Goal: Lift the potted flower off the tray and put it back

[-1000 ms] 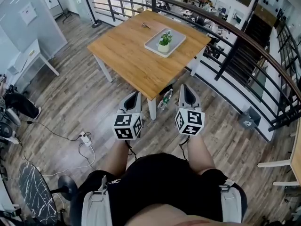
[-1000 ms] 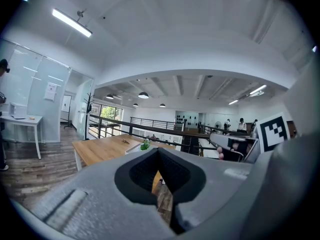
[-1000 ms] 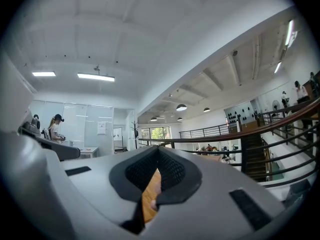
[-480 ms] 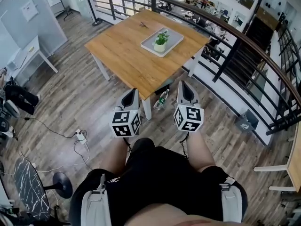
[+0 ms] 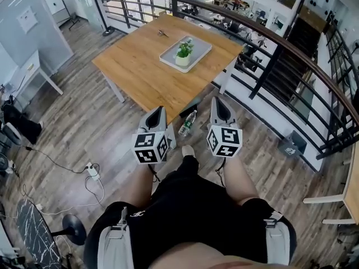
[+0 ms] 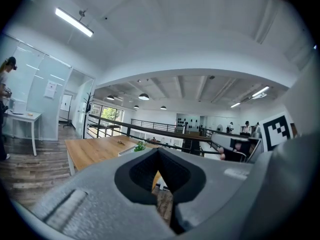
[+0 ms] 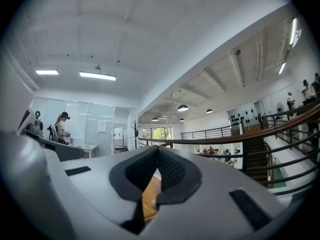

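Note:
The potted flower (image 5: 183, 50), green leaves in a small white pot, stands on a grey tray (image 5: 197, 47) on the wooden table (image 5: 140, 66), far ahead of both grippers. My left gripper (image 5: 159, 111) and right gripper (image 5: 218, 101) are held side by side over the floor, short of the table's near corner, both shut and empty. In the left gripper view the flower (image 6: 140, 145) shows small above the closed left gripper (image 6: 159, 152). In the right gripper view only a strip of table (image 7: 149, 196) shows behind the closed right gripper (image 7: 159, 149).
A plastic bottle (image 5: 187, 123) lies on the floor by the table's near leg. A black railing (image 5: 291, 49) curves behind and to the right of the table. A power strip with cable (image 5: 90, 168) lies on the floor at left. A white desk (image 5: 35, 69) stands far left.
Both grippers have moved forward towards the table, still shut. The table's near corner now sits closer to them, and the bottle lies between them.

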`<state>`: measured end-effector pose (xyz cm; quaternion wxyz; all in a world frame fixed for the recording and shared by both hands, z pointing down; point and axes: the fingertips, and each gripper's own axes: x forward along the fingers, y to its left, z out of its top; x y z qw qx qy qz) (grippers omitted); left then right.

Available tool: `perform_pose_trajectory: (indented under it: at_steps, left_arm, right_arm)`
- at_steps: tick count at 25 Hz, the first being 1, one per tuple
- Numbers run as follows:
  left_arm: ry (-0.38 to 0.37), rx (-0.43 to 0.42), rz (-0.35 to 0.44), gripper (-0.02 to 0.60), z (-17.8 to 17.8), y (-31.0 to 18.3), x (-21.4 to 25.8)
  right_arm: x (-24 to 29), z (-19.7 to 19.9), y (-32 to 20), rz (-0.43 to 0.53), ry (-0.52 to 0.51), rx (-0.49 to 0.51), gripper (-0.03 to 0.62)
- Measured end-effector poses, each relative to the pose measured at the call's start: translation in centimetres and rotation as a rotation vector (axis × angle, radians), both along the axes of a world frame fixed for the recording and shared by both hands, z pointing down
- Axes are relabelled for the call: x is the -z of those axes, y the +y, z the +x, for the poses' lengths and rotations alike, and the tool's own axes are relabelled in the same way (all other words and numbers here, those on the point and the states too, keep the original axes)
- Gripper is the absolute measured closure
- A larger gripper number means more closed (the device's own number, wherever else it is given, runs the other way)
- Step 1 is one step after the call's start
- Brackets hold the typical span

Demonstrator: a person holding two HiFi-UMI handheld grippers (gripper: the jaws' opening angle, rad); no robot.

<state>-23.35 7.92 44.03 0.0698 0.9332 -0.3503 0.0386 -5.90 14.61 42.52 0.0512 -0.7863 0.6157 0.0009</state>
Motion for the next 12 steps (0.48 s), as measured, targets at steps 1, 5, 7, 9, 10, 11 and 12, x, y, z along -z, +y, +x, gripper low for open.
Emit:
perform_pose_trajectory:
  at_steps: [1,5,7,9,10,11,12]
  left_arm:
    - [0.0,-0.008,-0.002,0.569,0.8,-0.6,-0.2]
    - [0.008,-0.044,0.005,0.569,4.2,-3.0,-0.3]
    - [0.005,-0.058,0.005,0.569,5.9,-4.7,-0.5]
    - [-0.001,-0.064,0.0,0.569,7.8,-7.2,-0.9]
    - [-0.005,-0.064,-0.003,0.569,8.7,-8.5,-1.1]
    - [-0.007,-0.064,-0.005,0.569,9.7,-9.9,-1.2]
    - [-0.008,-0.064,-0.005,0.569,10.8,-11.1,-1.2]
  right_arm:
    - [-0.1,0.5,-0.4,-0.001,0.006,-0.002,0.597]
    - [-0.2,3.0,-2.6,0.004,0.028,-0.016,0.597]
    - [-0.6,4.6,-4.2,0.001,0.022,-0.027,0.597]
    - [-0.9,6.3,-6.4,-0.002,0.017,-0.033,0.597]
    - [-1.1,7.2,-7.6,-0.005,0.017,-0.032,0.597]
    - [-1.3,8.2,-8.8,-0.008,0.016,-0.031,0.597]
    - [-1.5,9.2,-10.0,-0.012,0.015,-0.03,0.597]
